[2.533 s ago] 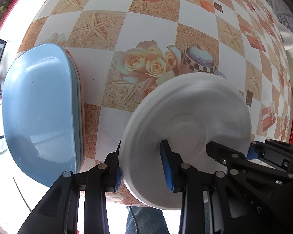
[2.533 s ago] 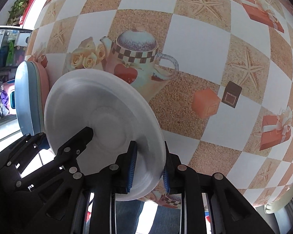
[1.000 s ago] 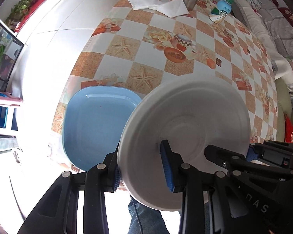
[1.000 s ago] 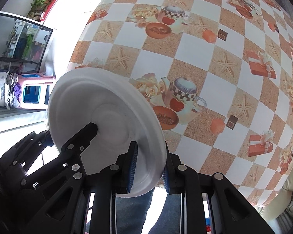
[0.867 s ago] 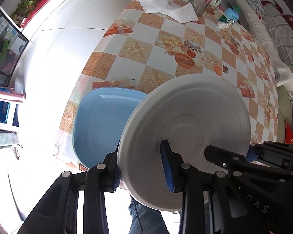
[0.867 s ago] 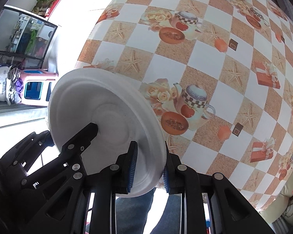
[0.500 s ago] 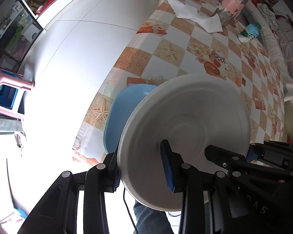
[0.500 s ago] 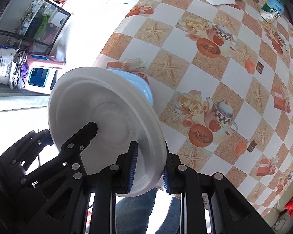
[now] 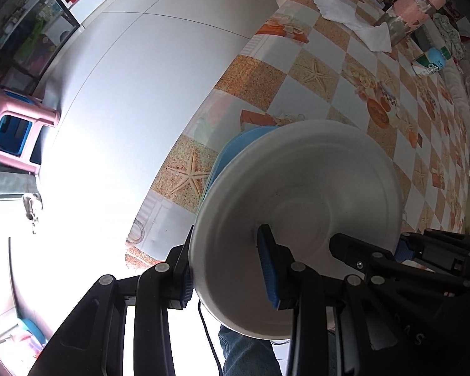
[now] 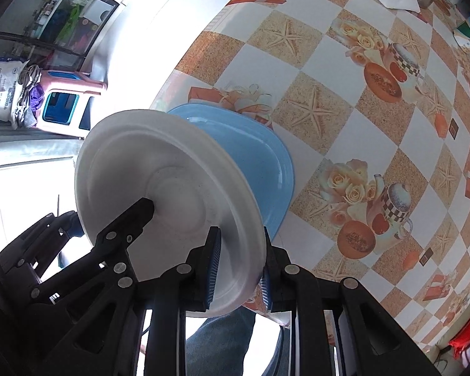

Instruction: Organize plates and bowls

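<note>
In the left wrist view, the left gripper [image 9: 227, 268] is clamped on the white plate's [image 9: 300, 200] rim, held above the blue plate [image 9: 235, 144] near the table [image 9: 316, 69] edge. In the right wrist view, the right gripper [image 10: 239, 264] pinches the opposite rim.

Left gripper [image 9: 227, 269] clamped on white plate [image 9: 313, 200] rim, right gripper [image 9: 401, 250] pinching opposite edge. Plate held above table [image 9: 354, 72]; blue plate [image 9: 235, 144] mostly hidden behind it, near table corner
</note>
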Available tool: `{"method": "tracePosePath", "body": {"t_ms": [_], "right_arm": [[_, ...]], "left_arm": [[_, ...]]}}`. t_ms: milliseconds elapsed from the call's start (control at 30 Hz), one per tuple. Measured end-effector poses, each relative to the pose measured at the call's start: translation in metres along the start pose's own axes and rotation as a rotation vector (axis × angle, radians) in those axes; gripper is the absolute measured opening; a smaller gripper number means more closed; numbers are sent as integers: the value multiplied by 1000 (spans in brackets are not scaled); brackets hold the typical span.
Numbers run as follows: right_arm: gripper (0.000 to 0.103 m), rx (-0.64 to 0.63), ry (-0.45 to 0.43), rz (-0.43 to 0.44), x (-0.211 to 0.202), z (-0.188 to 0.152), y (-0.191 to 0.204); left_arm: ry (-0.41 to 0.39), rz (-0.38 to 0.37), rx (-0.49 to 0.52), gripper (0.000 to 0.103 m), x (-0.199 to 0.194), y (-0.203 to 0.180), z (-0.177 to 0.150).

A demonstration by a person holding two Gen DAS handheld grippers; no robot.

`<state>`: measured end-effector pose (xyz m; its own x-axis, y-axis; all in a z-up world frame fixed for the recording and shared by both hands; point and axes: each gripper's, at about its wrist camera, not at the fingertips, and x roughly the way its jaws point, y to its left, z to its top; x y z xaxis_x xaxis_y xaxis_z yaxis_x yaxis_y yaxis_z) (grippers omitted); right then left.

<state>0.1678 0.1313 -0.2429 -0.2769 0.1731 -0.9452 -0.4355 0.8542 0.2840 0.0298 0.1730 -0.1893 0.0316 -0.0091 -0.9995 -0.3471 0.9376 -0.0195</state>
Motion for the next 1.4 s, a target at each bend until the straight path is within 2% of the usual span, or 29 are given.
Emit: {"method": "tracePosePath", "body": {"t_ms": [167,267,333,400,433,500,533,567,600,633,667,733,800,933,1000,1400], "right_arm": [[26,1,4,-4,12,5,-2],[26,-1,-1,-19,13,4,-3],[26,5,-6,-14,10,3,-5],[26,8,-10,-22,7,3,-8],[26,9,-10,-16,5,3,-10],[37,15,-14,-19,0,4,-14],[60,17,-24,-52,-4,3,-16],[80,20,-42,-79,-8,2,-20],[86,23,-62,-78,-13,1,-24],[93,28,-73,-55,-18,0,-27],[96,36,-73,-40,-21,0,-29],[102,51,-74,-28,-27,-2,-33],[102,52,-85,-39,-33,-4,-33],[102,19,-112,-113,-43,-14,-24],[102,5,-119,-136,-47,-17,-19],[102,-20,-147,-139,-64,-22,-6]], "left_arm": [[12,3,4,38,11,2,2],[7,8,4,48,12,4,0],[-9,35,4,65,10,4,-2],[-27,63,6,74,7,5,-3],[-31,74,5,75,5,6,-4],[-31,101,0,77,3,10,-6],[-40,100,-3,84,1,13,-6],[-54,90,-6,85,-2,15,-9],[-69,83,-8,88,-5,17,-10],[-86,79,-9,95,-8,18,-12],[-104,82,-8,100,-11,18,-13],[-125,100,8,103,-15,15,-15],[-117,84,27,103,-17,13,-16],[-108,75,61,103,-22,6,-26],[-120,89,71,103,-31,2,-30],[-133,105,52,103,-55,4,-48]]}}
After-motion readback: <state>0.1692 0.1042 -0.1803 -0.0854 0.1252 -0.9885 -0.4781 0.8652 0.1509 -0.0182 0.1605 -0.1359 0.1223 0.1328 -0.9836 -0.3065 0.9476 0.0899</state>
